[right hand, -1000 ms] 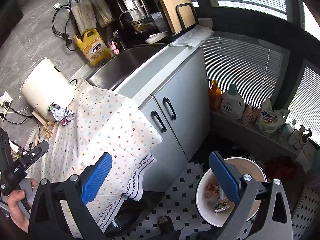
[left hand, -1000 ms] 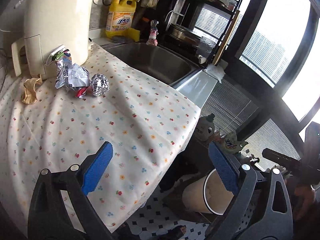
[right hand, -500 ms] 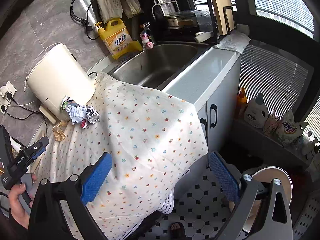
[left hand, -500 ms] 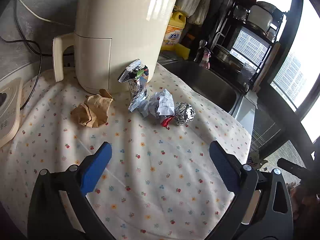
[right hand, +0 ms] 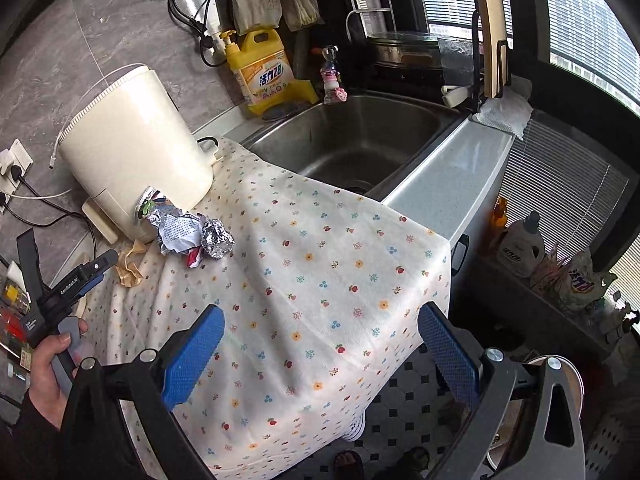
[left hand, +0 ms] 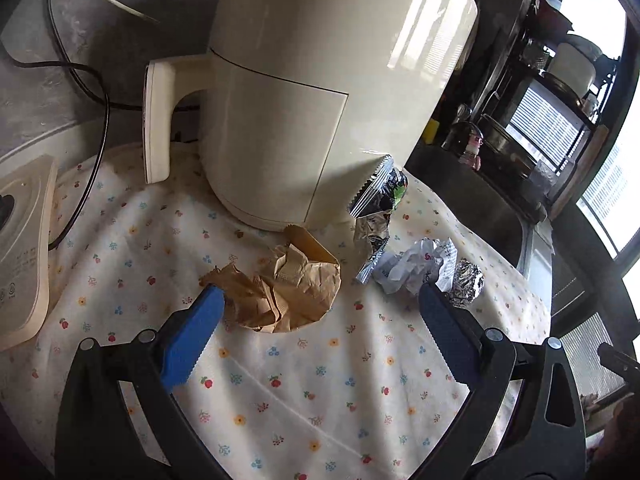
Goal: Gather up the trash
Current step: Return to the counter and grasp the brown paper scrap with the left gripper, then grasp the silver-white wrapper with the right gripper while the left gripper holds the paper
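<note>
Left wrist: my left gripper (left hand: 316, 312) spread wide, empty, fingertips at the crumpled brown paper bag (left hand: 288, 286) on the floral tablecloth (left hand: 320, 400); four trash pieces uncollected: bag, silver wrapper (left hand: 374, 216), white paper wad (left hand: 408, 264), foil ball (left hand: 466, 282) | Right wrist: my right gripper (right hand: 318, 344) spread, empty, over the cloth's edge, well away; bin hardly visible.

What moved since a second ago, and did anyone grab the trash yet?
The left gripper swung from the table edge toward the crumpled brown paper, open around it. The right gripper rose from the floor bin over the tablecloth, open. Nothing grabbed; foil ball and wrappers stayed put.
</note>
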Demonstrator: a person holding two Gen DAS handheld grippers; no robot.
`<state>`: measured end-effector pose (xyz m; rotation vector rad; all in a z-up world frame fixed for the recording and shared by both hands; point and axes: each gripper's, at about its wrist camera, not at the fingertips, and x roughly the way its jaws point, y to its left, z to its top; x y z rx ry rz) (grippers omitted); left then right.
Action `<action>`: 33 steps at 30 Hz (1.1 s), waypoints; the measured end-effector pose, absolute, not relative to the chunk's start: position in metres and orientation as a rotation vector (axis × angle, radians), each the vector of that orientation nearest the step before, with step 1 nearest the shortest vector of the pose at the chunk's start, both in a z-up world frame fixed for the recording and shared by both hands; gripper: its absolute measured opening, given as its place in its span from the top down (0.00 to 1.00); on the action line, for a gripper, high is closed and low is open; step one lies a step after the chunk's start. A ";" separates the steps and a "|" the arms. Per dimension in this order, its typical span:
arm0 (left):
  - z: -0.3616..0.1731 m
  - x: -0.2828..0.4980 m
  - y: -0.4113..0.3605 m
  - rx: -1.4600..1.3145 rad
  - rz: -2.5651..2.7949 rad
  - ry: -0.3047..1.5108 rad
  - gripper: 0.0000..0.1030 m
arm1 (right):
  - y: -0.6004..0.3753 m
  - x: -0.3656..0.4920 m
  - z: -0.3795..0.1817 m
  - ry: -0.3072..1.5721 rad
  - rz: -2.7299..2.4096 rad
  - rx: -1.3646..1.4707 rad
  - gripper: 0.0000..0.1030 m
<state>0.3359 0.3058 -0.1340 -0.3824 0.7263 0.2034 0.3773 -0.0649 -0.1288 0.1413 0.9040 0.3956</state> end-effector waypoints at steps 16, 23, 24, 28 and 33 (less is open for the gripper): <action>-0.143 0.328 0.328 -0.434 0.341 0.726 0.79 | 0.034 0.452 -0.139 0.940 0.654 0.043 0.11; -0.127 0.286 0.341 -0.479 0.430 0.695 0.79 | 0.108 0.461 -0.138 0.967 0.835 -0.015 0.21; -0.126 0.279 0.343 -0.487 0.441 0.694 0.79 | 0.117 0.461 -0.138 0.969 0.854 -0.019 0.22; -0.121 0.255 0.347 -0.492 0.487 0.687 0.79 | 0.145 0.462 -0.141 0.972 0.879 -0.046 0.22; -0.113 0.227 0.349 -0.499 0.525 0.680 0.79 | 0.170 0.473 -0.150 0.970 0.854 -0.117 0.31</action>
